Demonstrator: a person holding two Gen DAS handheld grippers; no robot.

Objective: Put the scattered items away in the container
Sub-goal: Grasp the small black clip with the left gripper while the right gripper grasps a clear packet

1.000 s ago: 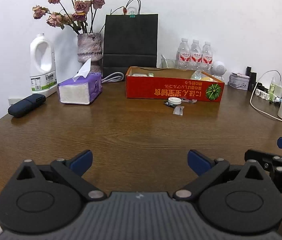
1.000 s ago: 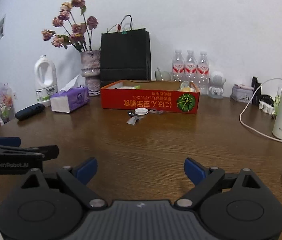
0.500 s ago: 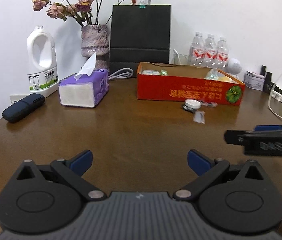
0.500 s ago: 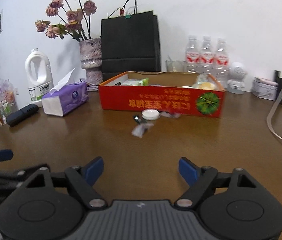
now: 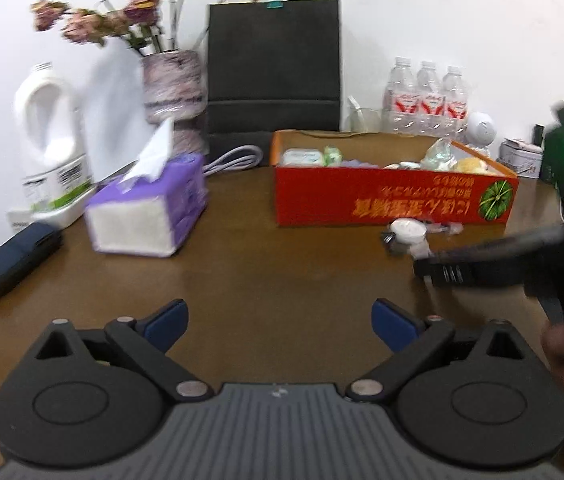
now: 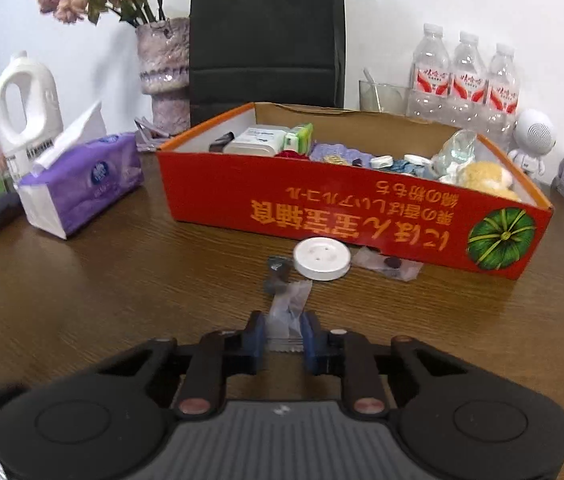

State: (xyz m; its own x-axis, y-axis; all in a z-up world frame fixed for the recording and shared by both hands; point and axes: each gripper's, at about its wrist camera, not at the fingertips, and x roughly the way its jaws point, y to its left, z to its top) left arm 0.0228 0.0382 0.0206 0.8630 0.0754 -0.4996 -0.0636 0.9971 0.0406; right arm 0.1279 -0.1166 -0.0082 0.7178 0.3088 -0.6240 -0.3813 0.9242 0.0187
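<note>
The red cardboard box (image 6: 322, 208) holds several small items and stands mid-table; it also shows in the left wrist view (image 5: 394, 200). In front of it lie a white round cap (image 6: 321, 258), a dark small piece (image 6: 278, 270), a clear bag with dark bits (image 6: 388, 265) and a small clear plastic packet (image 6: 288, 310). My right gripper (image 6: 284, 338) is closed on the near end of that packet on the table. It shows in the left wrist view (image 5: 434, 270) beside the cap (image 5: 408, 230). My left gripper (image 5: 278, 320) is open and empty above the near table.
A purple tissue box (image 6: 78, 180), white jug (image 6: 26, 108), flower vase (image 6: 164, 68) and dark case (image 5: 16, 258) stand at left. A black paper bag (image 6: 266, 36) is behind the box. Water bottles (image 6: 466, 76), a glass (image 6: 382, 96) and a white robot figure (image 6: 532, 140) are at right.
My right gripper moved forward to the scattered items and closed on the clear packet. My left gripper moved forward a little and stayed open.
</note>
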